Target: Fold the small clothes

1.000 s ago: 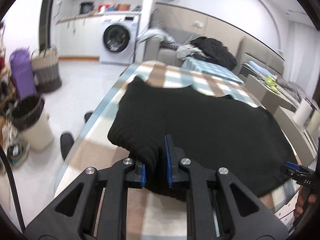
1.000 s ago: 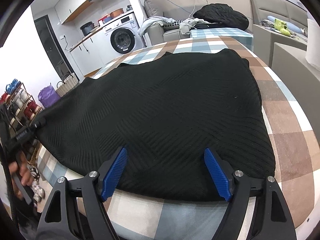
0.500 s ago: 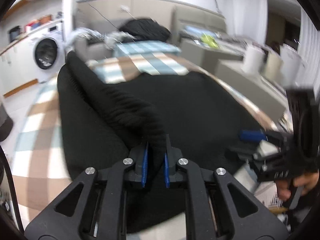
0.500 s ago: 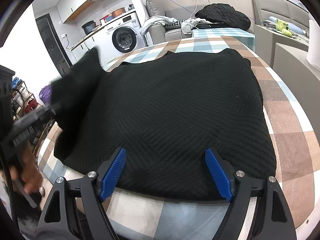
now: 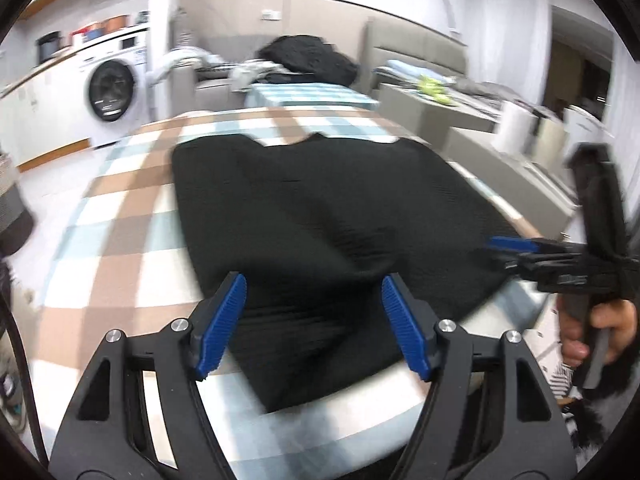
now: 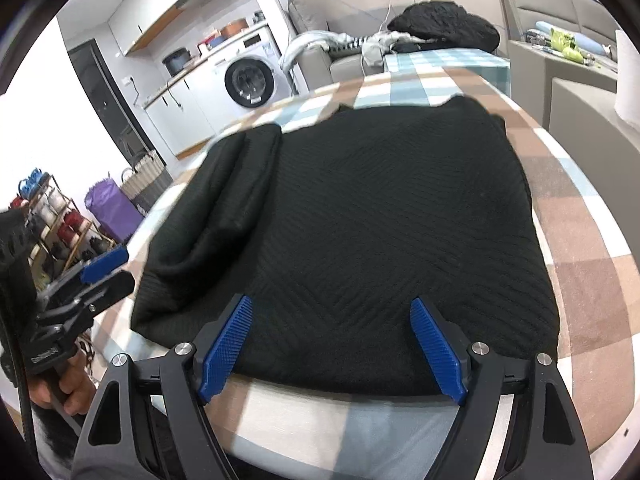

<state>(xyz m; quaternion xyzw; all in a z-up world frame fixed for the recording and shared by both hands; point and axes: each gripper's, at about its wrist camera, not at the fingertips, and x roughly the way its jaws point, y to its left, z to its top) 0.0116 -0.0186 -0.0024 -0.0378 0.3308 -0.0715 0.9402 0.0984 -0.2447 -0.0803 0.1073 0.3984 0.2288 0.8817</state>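
Your black ribbed knit sweater (image 6: 360,220) lies near the checked worktop's (image 6: 580,272) front edge, one side folded inward (more folds remain). Your left hand-held gripper (image 5: 314,324) has just been opening, nothing clamped; the right hand-held gripper (image 6: 332,346) gapes too.

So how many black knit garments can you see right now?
2: a black sweater spread on the checked table, its left sleeve folded in, and a black knit bundle heaped on the sofa behind. Others may be hidden in that pile.
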